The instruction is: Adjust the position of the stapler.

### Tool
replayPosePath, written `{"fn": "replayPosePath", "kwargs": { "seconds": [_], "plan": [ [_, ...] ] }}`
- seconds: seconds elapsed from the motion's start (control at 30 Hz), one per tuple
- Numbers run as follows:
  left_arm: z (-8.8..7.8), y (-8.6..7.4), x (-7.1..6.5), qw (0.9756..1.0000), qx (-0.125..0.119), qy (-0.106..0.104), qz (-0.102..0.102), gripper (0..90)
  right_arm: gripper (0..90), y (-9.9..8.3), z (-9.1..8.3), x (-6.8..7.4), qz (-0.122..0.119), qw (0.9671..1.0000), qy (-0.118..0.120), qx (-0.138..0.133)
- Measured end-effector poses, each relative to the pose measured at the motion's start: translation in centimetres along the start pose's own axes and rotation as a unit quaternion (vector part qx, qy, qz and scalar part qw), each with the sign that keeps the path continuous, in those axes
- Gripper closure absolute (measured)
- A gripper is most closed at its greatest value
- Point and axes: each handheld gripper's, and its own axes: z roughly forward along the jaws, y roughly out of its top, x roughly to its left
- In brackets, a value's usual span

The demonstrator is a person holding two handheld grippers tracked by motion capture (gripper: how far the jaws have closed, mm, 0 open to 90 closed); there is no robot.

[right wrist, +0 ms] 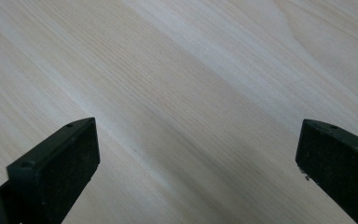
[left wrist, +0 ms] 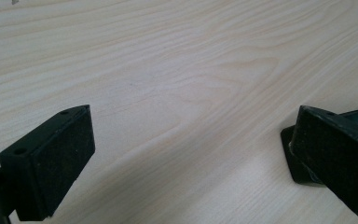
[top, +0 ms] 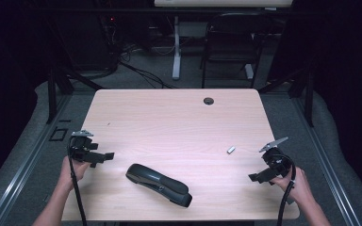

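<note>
A black stapler lies on its side near the front middle of the wooden table. A small silver piece rests to its right. My left gripper, held at the table's left edge, is open with bare wood between its jaws. One end of the stapler peeks out behind the right-hand jaw in the left gripper view. My right gripper hovers at the front right, open over bare wood, a short way below the silver piece.
A round cable hole sits near the table's far edge. Beyond the table stand a dark chair and a white desk leg on grey carpet, with cables on the floor.
</note>
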Motion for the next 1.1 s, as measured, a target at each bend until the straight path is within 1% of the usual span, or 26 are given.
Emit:
{"fn": "replayPosePath", "kwargs": {
  "seconds": [0.03,0.13,0.17,0.27,0.3,0.37,0.5,0.57,0.63,0.67,0.73,0.87,0.93,1.0,1.03,1.07,1.1],
  "plan": [
    [0.0,0.0,-0.1,1.0,-0.003,-0.002,0.002,0.0,0.0,0.0,-0.1,0.0,0.002,1.0,0.004,-0.002],
    [0.0,0.1,-0.3,0.9999,-0.001,-0.009,0.008,0.0,0.0,0.0,-0.2,0.1,-0.007,0.9999,0.008,-0.005],
    [0.0,0.2,-0.4,0.9998,0.002,-0.012,0.013,0.0,0.0,0.0,-0.2,0.1,-0.007,1.0,0.006,-0.002],
    [0.0,0.2,-0.7,0.9996,0.001,-0.019,0.021,0.0,0.0,0.1,-0.1,0.1,-0.006,1.0,0.002,0.006],
    [0.0,0.3,-0.8,0.9994,0.004,-0.023,0.027,0.0,0.0,0.1,-0.1,0.0,-0.004,1.0,-0.002,0.007],
    [0.0,0.4,-1.1,0.999,0.004,-0.027,0.035,0.0,0.0,0.1,-0.1,0.0,-0.003,0.9999,-0.002,0.01],
    [-0.1,0.7,-1.6,0.9979,-0.003,-0.038,0.053,0.0,0.0,0.1,0.0,0.1,-0.007,0.9999,-0.005,0.013],
    [0.0,0.8,-1.9,0.9972,-0.003,-0.045,0.06,0.0,0.0,0.1,0.0,0.1,-0.005,0.9999,0.002,0.011],
    [0.1,0.9,-2.3,0.9959,0.001,-0.052,0.074,0.0,0.0,0.1,0.1,0.1,-0.005,0.9999,-0.002,0.012],
    [0.1,1.0,-2.5,0.9953,0.005,-0.058,0.078,0.0,0.0,0.1,0.1,0.1,-0.007,0.9999,-0.001,0.014],
    [0.2,1.1,-2.9,0.9941,0.006,-0.065,0.087,0.0,0.0,0.1,0.1,0.1,-0.006,0.9999,-0.004,0.011],
    [0.2,1.5,-3.7,0.9907,-0.002,-0.081,0.109,0.0,0.0,0.1,0.2,0.1,-0.006,0.9999,-0.002,0.012],
    [0.2,1.6,-4.1,0.9896,-0.007,-0.085,0.116,0.0,0.0,0.1,0.2,0.1,-0.006,0.9999,-0.003,0.013],
    [0.2,1.7,-4.5,0.988,-0.004,-0.089,0.126,0.0,0.0,0.1,0.2,0.1,-0.005,0.9999,0.001,0.014],
    [0.3,1.8,-4.8,0.987,0.0,-0.093,0.131,0.0,0.0,0.1,0.2,0.1,-0.004,0.9999,0.001,0.014],
    [0.5,1.9,-5.5,0.9839,0.008,-0.1,0.148,0.0,0.0,0.1,0.2,0.1,-0.007,0.9998,-0.002,0.016],
    [0.5,1.9,-5.5,0.9839,0.008,-0.1,0.148,0.0,0.0,0.1,0.2,0.1,-0.007,0.9998,-0.002,0.016]
  ]
}}
